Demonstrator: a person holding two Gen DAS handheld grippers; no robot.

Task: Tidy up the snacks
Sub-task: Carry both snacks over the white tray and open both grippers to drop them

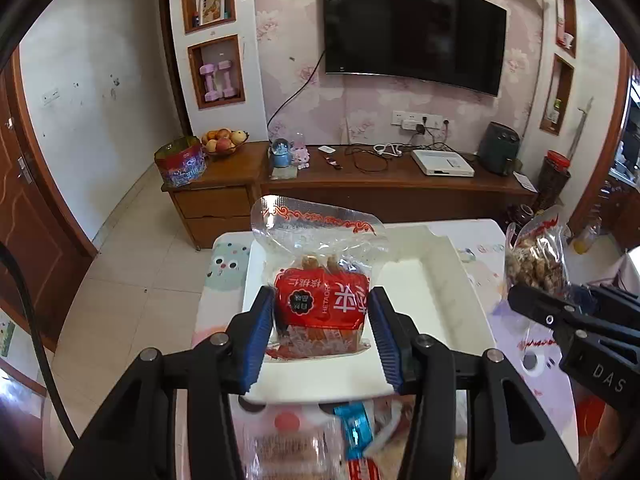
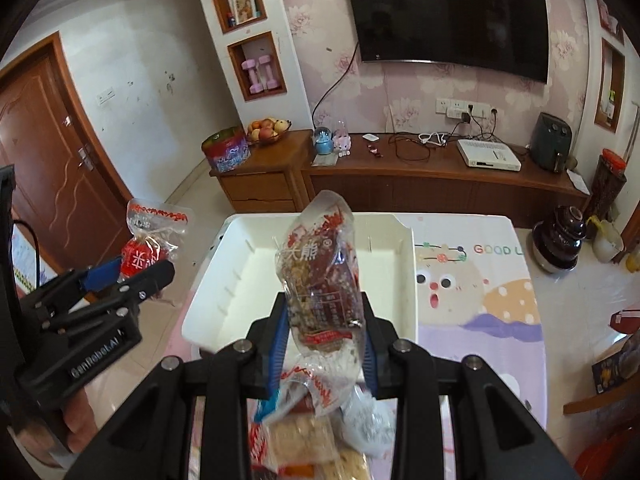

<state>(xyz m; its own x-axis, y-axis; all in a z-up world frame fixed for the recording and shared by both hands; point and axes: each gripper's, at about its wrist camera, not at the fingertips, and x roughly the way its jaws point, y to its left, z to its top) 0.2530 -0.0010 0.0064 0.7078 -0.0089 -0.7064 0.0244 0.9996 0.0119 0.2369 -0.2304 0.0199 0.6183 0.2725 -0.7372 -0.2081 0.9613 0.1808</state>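
My left gripper (image 1: 322,332) is shut on a clear snack bag with a red label (image 1: 320,304) and holds it above the near part of a white tray (image 1: 444,292). It also shows at the left of the right wrist view (image 2: 132,276), where the red-label bag (image 2: 150,240) hangs left of the tray. My right gripper (image 2: 324,340) is shut on a clear bag of brown nut snacks (image 2: 320,276) and holds it upright above the tray's (image 2: 236,280) near edge. In the left wrist view that nut bag (image 1: 534,256) hangs at the right.
More snack packets (image 2: 304,440) lie on the table below the grippers. The table has a cartoon-print cloth (image 2: 480,288). A dark teapot (image 2: 560,240) stands at its far right corner. A wooden TV cabinet (image 2: 440,180) runs behind.
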